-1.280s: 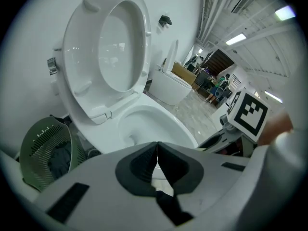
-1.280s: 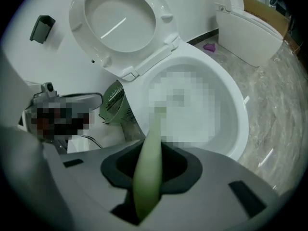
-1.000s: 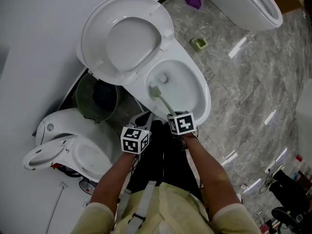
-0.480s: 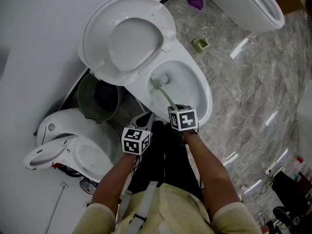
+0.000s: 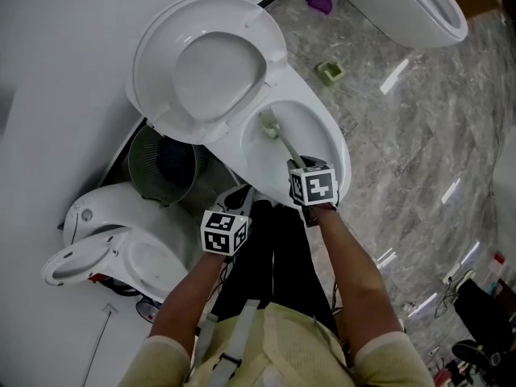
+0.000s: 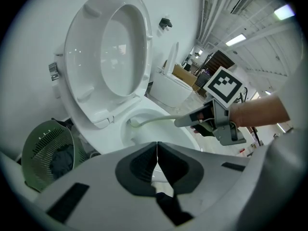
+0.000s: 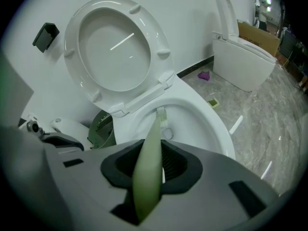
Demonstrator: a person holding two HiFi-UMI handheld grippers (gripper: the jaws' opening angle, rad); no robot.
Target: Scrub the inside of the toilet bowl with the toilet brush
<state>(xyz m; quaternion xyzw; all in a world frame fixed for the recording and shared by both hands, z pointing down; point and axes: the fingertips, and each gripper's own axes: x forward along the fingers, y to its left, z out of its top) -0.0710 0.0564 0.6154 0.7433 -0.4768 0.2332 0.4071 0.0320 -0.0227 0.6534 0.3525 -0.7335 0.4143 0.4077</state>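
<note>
Right gripper view shows the toilet bowl (image 7: 217, 126) ahead of the jaws. The toilet brush (image 7: 150, 146) runs from the right gripper (image 7: 155, 170), whose jaws clamp its handle, to the bowl's far wall. The left gripper (image 6: 157, 165) is closed on nothing. Hard pressure could twist the slim handle loose.

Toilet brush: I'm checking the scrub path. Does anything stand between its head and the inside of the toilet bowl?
Nothing visible does. The seat is raised, and the toilet brush in the right claw already has its head inside the toilet bowl.
</note>
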